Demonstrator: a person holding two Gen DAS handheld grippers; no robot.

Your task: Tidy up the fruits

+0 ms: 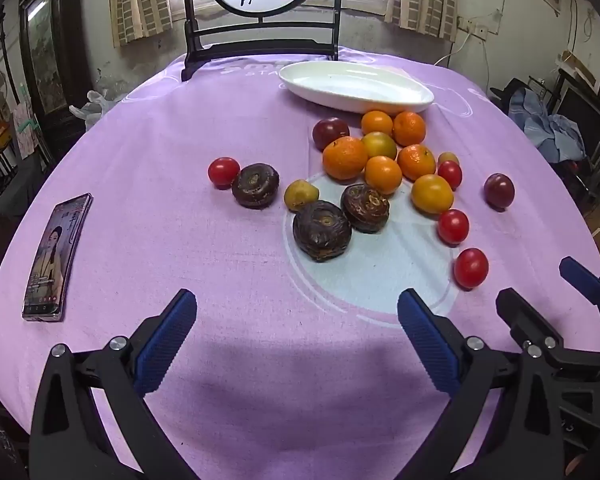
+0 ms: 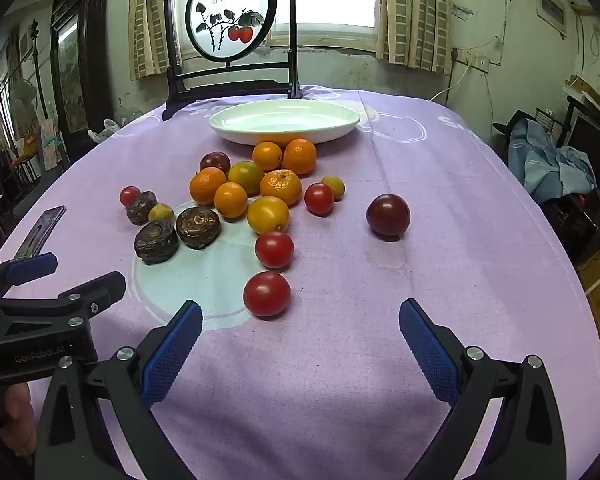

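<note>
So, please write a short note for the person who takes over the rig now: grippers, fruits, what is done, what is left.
Left gripper: open, empty, above the cloth.
Right gripper: open, empty, nearest red tomato just ahead of it.
Fruits: all loose on the purple tablecloth; oranges clustered in front of the white dish, three dark brown fruits to their left.
Done: nothing; the dish is empty.
Left: every fruit.

You see a matt woven purple tablecloth (image 1: 180,128). The white dish (image 1: 356,86) is glossy, glazed-looking. Red tomatoes (image 2: 267,293) are smooth and shiny; tangerines (image 1: 345,158) have dimpled peel; dark water chestnuts (image 1: 321,230) look rough and dull. Your gripper pads (image 2: 172,354) are ribbed blue rubber on matt black plastic. The phone (image 1: 56,258) has a glossy screen.
</note>
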